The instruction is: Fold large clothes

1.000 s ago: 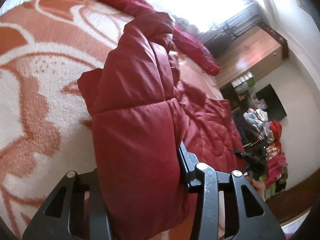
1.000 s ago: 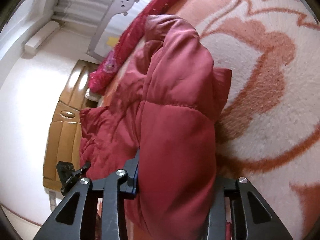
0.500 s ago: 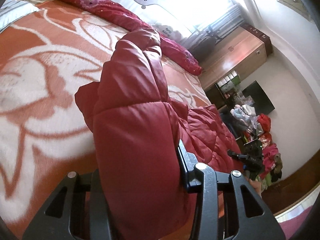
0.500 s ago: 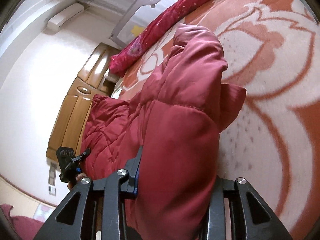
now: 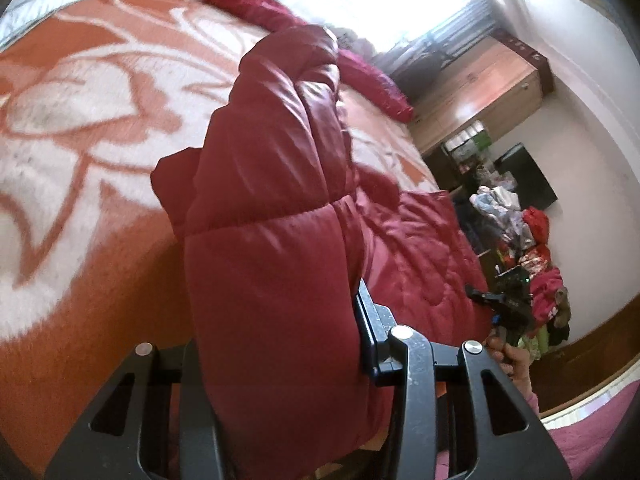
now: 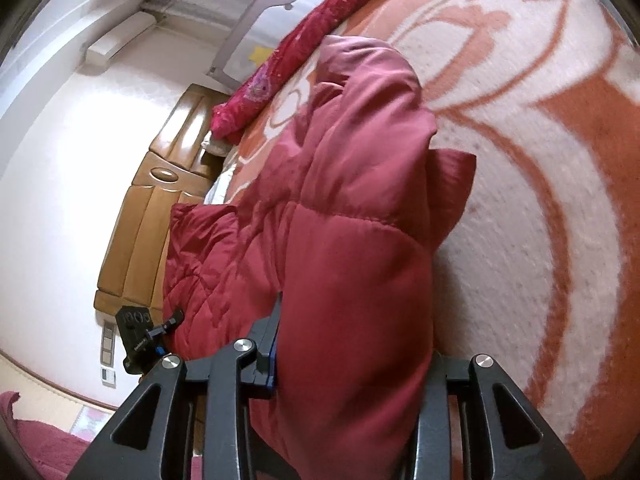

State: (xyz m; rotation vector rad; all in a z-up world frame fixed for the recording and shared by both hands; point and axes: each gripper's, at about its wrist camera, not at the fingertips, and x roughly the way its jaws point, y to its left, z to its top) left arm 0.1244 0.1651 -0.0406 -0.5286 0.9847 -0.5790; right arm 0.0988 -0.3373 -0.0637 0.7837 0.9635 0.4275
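Red padded jacket (image 5: 272, 240): one item, filling the centre of both wrist views. My left gripper (image 5: 276, 344) and right gripper (image 6: 352, 360) each pinched a thick quilted fold at lower centre. Beyond the jaws it draped onto the orange-and-white blanket (image 5: 80, 128). I judged it soft, bulky, light, with a slick shell; best held deep across stitched seams, not by loose edges.
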